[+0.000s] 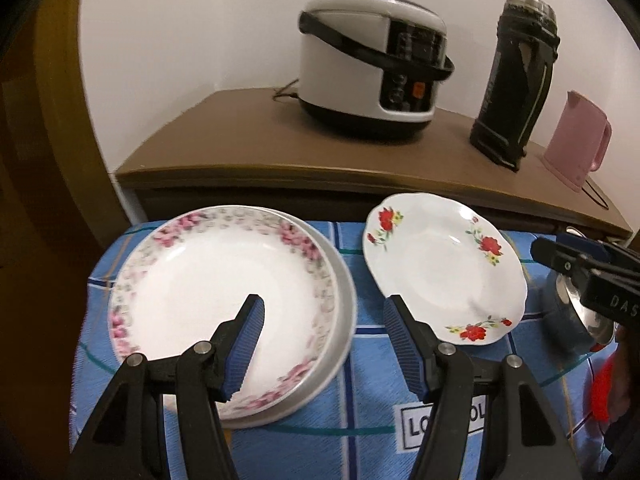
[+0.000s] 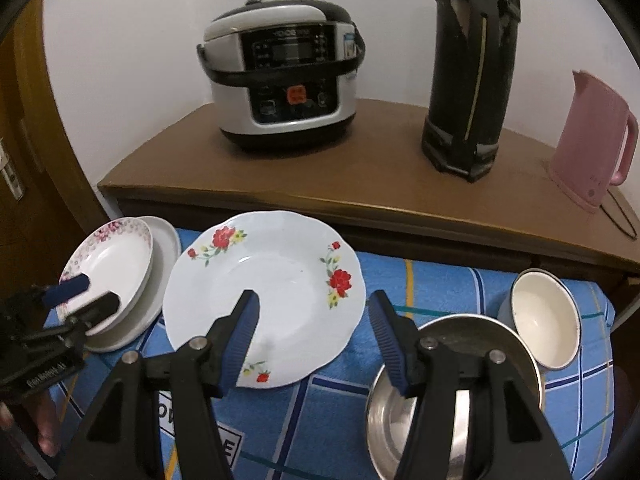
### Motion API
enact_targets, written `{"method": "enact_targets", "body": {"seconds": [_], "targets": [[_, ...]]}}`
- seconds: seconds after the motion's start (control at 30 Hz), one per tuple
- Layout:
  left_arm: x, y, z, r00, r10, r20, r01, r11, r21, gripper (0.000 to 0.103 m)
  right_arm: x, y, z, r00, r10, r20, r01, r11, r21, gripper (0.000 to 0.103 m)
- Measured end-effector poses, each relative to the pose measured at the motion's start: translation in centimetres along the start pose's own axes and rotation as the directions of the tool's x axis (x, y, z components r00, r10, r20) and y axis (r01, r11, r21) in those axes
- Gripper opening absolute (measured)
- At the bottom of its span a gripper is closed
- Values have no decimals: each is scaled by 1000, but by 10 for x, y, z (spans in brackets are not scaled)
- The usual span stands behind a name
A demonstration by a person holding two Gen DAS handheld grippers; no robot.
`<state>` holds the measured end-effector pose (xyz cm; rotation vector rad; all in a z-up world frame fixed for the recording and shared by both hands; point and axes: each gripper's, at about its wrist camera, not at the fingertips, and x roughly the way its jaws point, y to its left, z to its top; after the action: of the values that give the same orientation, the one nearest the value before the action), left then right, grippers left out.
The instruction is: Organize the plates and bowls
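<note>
A pink-flowered plate (image 1: 208, 292) lies stacked on a plain white plate (image 1: 340, 320) at the left of the blue checked cloth (image 1: 360, 408). Beside it on the right lies a red-flowered plate (image 1: 440, 268). My left gripper (image 1: 326, 316) hovers open, one finger over the pink-flowered plate and the other near the red-flowered plate's edge, with no pad pressing on anything. My right gripper (image 2: 314, 312) is open above the red-flowered plate (image 2: 280, 280) and a steel bowl (image 2: 404, 404). A white enamel bowl (image 2: 544, 320) leans behind the steel one. The left gripper (image 2: 86, 294) also shows over the pink-flowered plate (image 2: 108, 260).
Behind the cloth a brown cabinet top (image 2: 320, 176) carries a rice cooker (image 2: 280, 76), a tall black flask (image 2: 468, 80) and a pink kettle (image 2: 588, 136). A wooden door (image 2: 16, 120) stands at the left. A hand (image 2: 44, 432) holds the left gripper.
</note>
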<state>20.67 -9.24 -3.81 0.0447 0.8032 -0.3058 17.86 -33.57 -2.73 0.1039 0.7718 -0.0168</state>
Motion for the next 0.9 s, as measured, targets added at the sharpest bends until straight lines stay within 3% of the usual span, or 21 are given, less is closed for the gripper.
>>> {"method": "enact_targets", "body": {"seconds": [0.4, 0.73, 0.9], "targets": [[48, -23, 26, 994, -64, -90, 64, 998, -5, 65, 31, -14, 31, 993, -10, -118, 13, 999, 30, 47], [58, -28, 37, 998, -7, -65, 9, 1000, 25, 65, 55, -23, 37, 983, -32, -179, 44, 997, 63, 45], [66, -36, 44, 995, -52, -88, 56, 997, 44, 65, 63, -23, 39, 978, -37, -203, 51, 997, 65, 44]]}}
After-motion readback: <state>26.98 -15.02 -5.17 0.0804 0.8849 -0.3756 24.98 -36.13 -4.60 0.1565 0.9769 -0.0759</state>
